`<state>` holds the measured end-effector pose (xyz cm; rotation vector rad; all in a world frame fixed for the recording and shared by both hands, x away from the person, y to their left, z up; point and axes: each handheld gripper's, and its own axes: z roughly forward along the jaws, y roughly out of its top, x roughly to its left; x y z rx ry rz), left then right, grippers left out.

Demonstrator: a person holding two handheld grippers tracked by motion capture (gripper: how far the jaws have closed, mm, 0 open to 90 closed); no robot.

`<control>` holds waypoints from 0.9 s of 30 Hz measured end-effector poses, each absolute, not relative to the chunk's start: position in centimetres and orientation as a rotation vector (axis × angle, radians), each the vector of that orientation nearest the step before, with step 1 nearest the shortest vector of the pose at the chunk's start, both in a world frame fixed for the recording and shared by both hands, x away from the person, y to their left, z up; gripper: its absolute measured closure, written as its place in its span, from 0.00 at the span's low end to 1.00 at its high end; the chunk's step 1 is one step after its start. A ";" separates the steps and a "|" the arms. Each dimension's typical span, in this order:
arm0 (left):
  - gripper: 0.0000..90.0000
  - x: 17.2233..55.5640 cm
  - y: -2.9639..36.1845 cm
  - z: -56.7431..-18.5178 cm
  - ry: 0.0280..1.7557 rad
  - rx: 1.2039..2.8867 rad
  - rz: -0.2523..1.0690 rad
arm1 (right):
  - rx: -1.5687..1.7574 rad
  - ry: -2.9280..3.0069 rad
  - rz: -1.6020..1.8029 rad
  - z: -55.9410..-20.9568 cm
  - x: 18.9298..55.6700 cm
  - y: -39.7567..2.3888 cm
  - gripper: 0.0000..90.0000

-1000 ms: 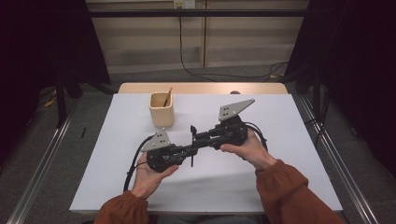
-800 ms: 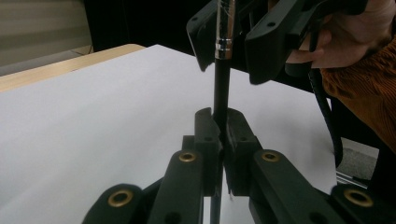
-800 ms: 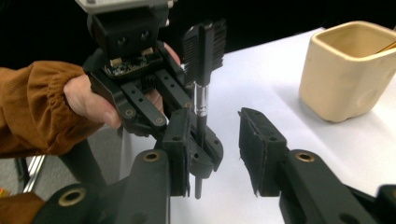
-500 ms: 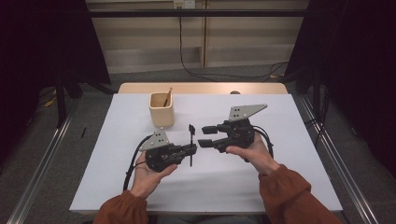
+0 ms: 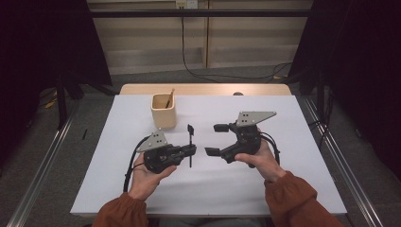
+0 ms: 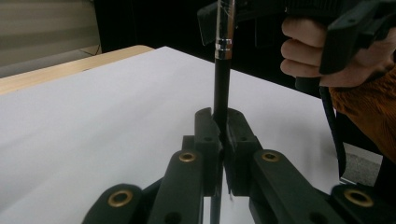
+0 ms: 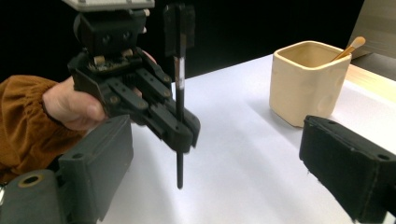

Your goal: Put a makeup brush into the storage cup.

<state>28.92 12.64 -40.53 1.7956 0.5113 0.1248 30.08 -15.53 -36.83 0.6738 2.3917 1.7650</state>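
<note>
The left gripper (image 5: 193, 150) clamped its fingers on the black brush (image 5: 190, 144); the right gripper (image 5: 216, 139) had just been opening, fingers wide with nothing between them.

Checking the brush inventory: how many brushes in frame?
2. A black brush is clamped upright in the shut left gripper. A wooden-handled one leans inside the beige cup. The cup's wall could hide more.

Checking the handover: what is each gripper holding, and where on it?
Left gripper clamps the black brush on its handle, below the brush head. Right gripper, jaws just opened, holds nothing.
</note>
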 end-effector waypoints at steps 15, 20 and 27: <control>0.95 29.0 13.6 -40.0 0.526 1.792 0.136 | 0.776 2.317 1.712 -37.9 28.9 -18.1 0.01; 0.95 29.2 14.0 -40.0 0.541 1.791 0.141 | 0.797 2.257 1.670 -38.0 28.2 -19.5 0.02; 0.95 29.4 14.9 -39.6 0.556 1.780 0.141 | 0.843 2.224 1.640 -38.9 27.3 -21.0 0.02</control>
